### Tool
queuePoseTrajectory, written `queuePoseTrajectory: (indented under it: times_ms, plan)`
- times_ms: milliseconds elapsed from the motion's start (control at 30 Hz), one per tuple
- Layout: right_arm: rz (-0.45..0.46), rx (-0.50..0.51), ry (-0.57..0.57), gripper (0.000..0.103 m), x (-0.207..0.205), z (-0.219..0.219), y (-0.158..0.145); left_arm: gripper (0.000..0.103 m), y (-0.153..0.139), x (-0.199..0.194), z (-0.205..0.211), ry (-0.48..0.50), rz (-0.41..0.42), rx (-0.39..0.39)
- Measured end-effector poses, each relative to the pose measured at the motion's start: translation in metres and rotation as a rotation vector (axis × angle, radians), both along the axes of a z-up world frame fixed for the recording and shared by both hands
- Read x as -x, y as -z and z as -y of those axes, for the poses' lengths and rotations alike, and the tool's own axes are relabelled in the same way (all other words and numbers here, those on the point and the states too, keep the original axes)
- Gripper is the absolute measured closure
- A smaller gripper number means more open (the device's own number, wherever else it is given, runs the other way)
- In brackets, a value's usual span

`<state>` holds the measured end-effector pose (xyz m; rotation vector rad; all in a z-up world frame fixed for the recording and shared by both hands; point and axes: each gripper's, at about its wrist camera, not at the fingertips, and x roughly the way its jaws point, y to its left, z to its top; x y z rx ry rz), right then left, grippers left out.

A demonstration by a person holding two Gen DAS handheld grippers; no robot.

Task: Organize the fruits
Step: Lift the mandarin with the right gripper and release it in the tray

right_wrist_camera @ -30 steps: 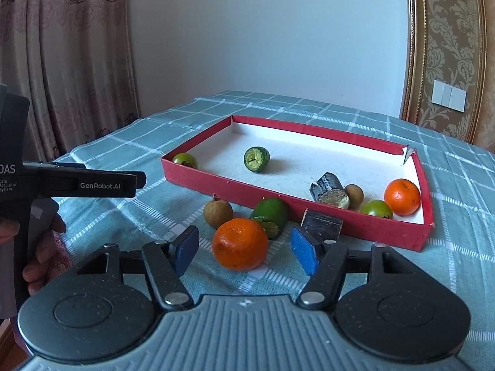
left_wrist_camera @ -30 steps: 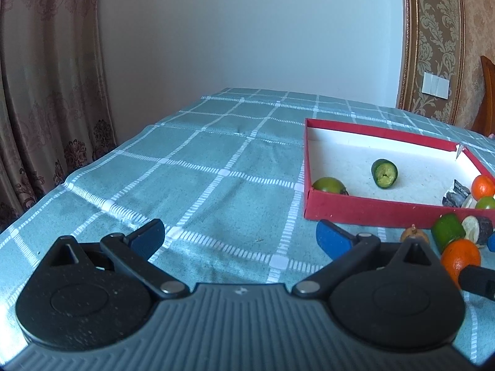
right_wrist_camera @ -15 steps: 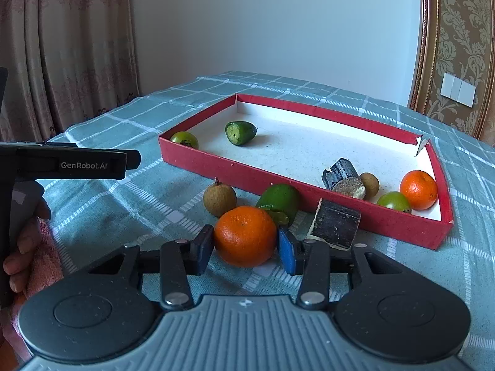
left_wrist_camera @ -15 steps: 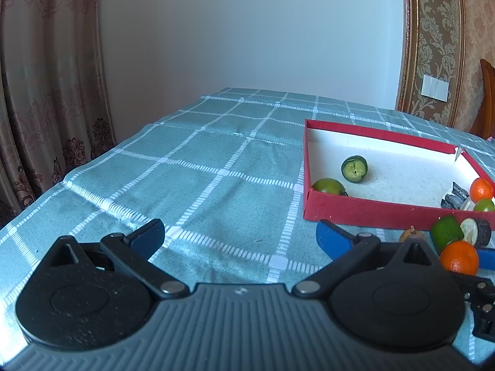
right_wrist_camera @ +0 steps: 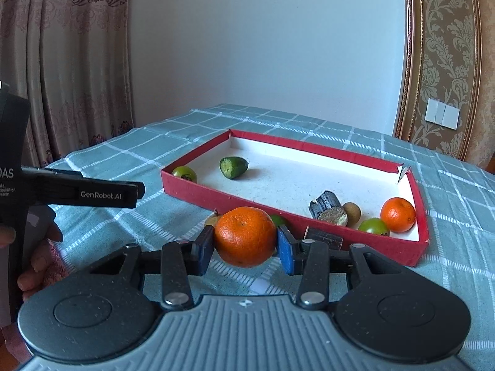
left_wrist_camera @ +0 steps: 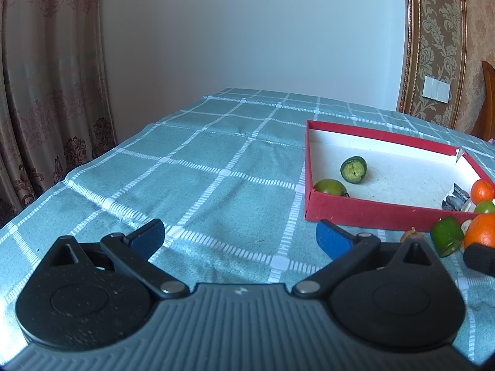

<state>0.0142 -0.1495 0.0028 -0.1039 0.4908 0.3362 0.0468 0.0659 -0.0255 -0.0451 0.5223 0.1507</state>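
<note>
My right gripper (right_wrist_camera: 244, 244) is shut on an orange mandarin (right_wrist_camera: 245, 235) and holds it above the cloth, in front of the red tray (right_wrist_camera: 216, 196). The tray holds a cut green fruit (right_wrist_camera: 232, 167), a small green fruit (right_wrist_camera: 184, 173), a dark sugarcane piece (right_wrist_camera: 328, 209), a brown longan (right_wrist_camera: 351, 211), a green fruit (right_wrist_camera: 373, 226) and a second mandarin (right_wrist_camera: 398, 214). Partly hidden behind the held mandarin are a brown fruit (right_wrist_camera: 211, 219), a green piece (right_wrist_camera: 280, 219) and a dark piece (right_wrist_camera: 324, 237). My left gripper (left_wrist_camera: 239, 238) is open and empty over bare cloth, left of the tray (left_wrist_camera: 365, 216).
The table has a teal checked cloth (left_wrist_camera: 201, 179). Curtains (right_wrist_camera: 62, 61) hang at the left and a white wall stands behind. The left gripper's body and the hand holding it (right_wrist_camera: 37, 235) show at the left of the right wrist view.
My right gripper moved forward, shut on the mandarin and lifted it off the cloth. The cut green fruit in the tray rolled. My left gripper stayed put.
</note>
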Motion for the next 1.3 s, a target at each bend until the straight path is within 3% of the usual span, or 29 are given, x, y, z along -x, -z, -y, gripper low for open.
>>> queuePoseTrajectory:
  times_ms: [300, 700, 1300]
  plan:
    - [0.075, -0.027, 0.026, 0.061, 0.002, 0.009, -0.023, 0.0, 0.0, -0.001, 0.0, -0.004, -0.002, -0.004]
    - [0.045, -0.068, 0.1, 0.061, -0.015, 0.038, -0.019, 0.0, 0.001, -0.002, -0.001, 0.004, -0.007, 0.002]
    - [0.081, -0.167, 0.202, 0.061, -0.034, 0.084, -0.036, 0.0, 0.002, -0.004, -0.001, 0.007, -0.016, 0.006]
